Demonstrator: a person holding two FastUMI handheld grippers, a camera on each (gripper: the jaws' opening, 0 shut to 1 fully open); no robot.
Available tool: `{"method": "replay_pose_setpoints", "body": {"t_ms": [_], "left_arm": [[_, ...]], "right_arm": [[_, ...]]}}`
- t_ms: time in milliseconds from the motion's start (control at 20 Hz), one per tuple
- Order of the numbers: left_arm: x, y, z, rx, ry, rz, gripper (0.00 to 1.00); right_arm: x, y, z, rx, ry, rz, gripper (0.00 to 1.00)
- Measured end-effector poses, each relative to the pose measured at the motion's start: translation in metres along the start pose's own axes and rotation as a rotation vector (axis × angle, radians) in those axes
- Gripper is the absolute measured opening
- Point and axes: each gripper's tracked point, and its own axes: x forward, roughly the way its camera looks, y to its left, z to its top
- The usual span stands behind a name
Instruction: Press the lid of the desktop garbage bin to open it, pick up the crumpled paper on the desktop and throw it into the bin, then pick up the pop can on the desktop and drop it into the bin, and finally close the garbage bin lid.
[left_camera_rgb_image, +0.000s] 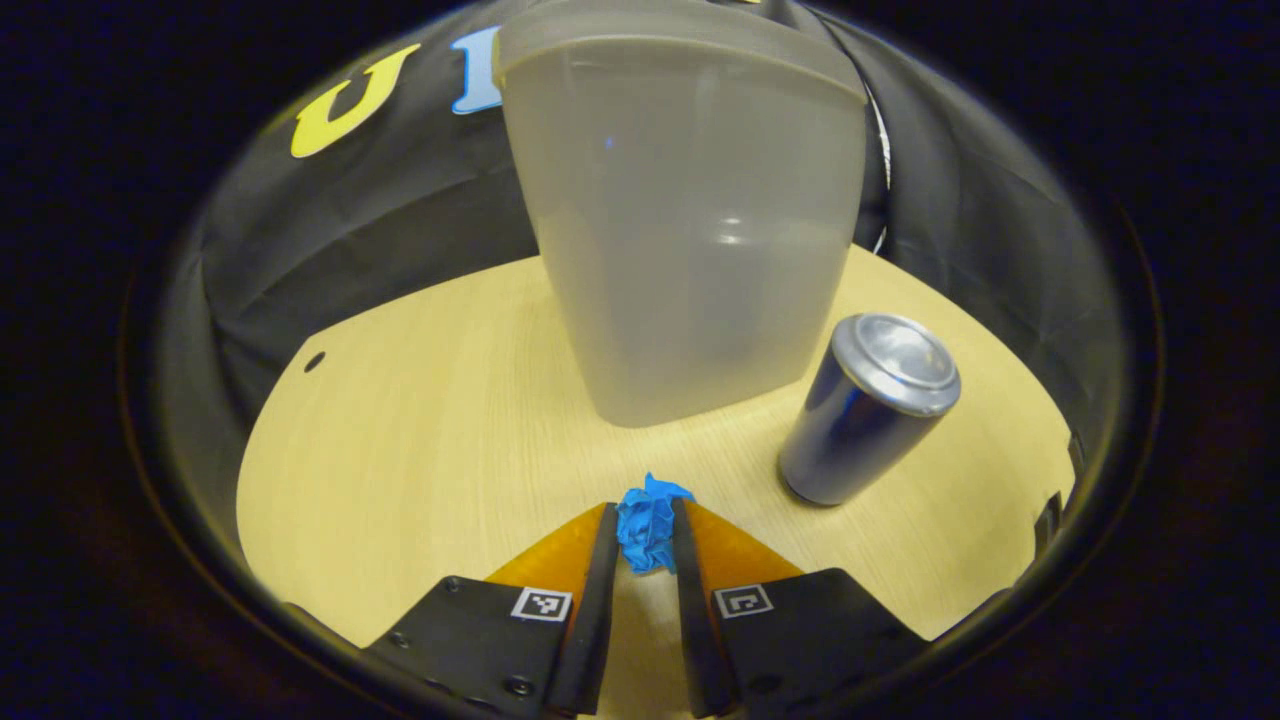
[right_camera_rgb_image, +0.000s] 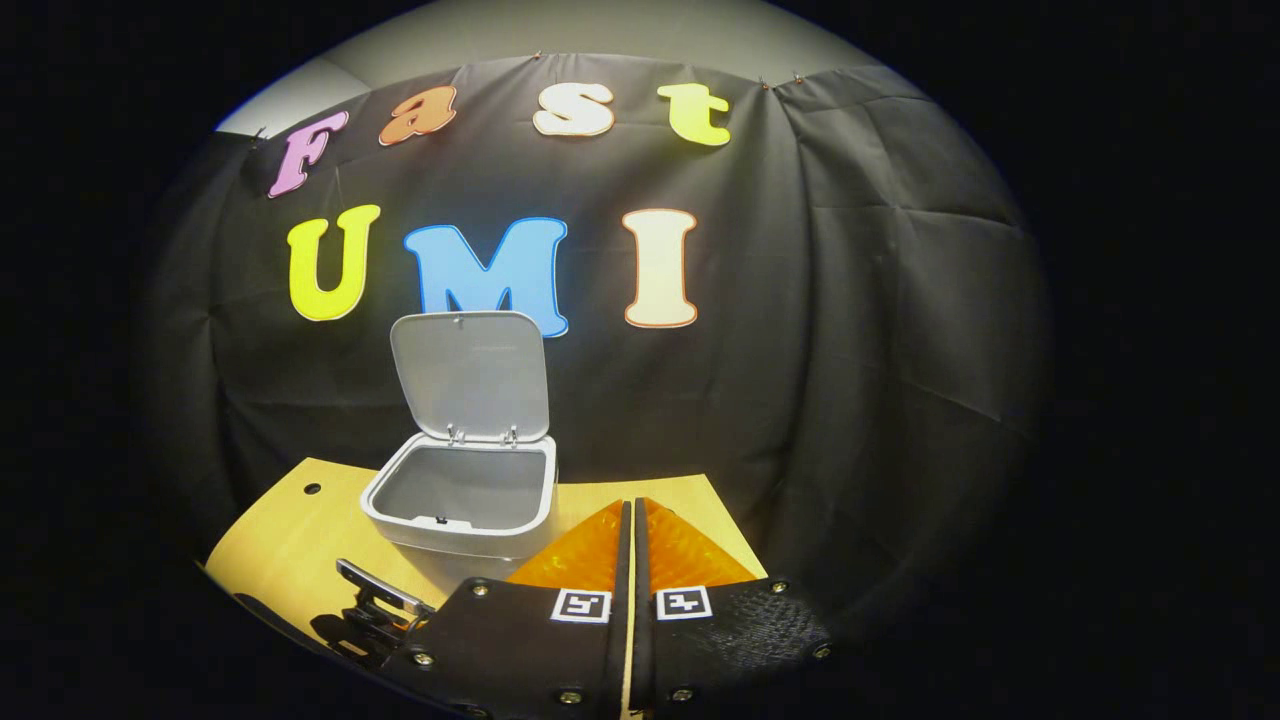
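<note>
Low, left tool (left_camera_rgb_image: 646, 530) around crumpled paper (left_camera_rgb_image: 648, 522)

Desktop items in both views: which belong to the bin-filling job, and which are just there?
Job items:
- garbage bin, lid standing open
- crumpled paper, blue, pinched in the left hand-held gripper
- pop can, upright beside the bin
- right hand-held gripper, shut on nothing

Just there:
- wooden desktop
- black cloth wall

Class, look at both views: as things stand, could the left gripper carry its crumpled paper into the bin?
Probably yes. The left gripper is shut on the crumpled paper, and in the right gripper view the bin stands with its lid up, its mouth unobstructed. It would need lifting over the rim.
</note>
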Motion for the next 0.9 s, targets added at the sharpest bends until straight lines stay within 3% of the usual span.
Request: {"method": "replay_pose_setpoints", "body": {"t_ms": [300, 400, 500, 900], "left_arm": [[-0.046, 0.009, 0.068, -0.037, -0.153, -0.004, 0.4], [-0.059, 0.01, 0.09, -0.032, -0.212, -0.004, 0.36], [-0.075, 0.013, 0.114, -0.026, -0.27, -0.004, 0.4], [-0.126, 0.02, 0.187, -0.032, -0.42, -0.014, 0.39]], "right_arm": [[-0.001, 0.013, -0.006, 0.02, -0.001, 0.035, 0.02], [-0.002, 0.018, -0.008, 0.03, -0.002, 0.047, 0.03], [-0.002, 0.022, -0.01, 0.04, -0.003, 0.058, 0.03], [-0.008, 0.025, -0.023, 0.093, 0.001, 0.073, 0.03]]}}
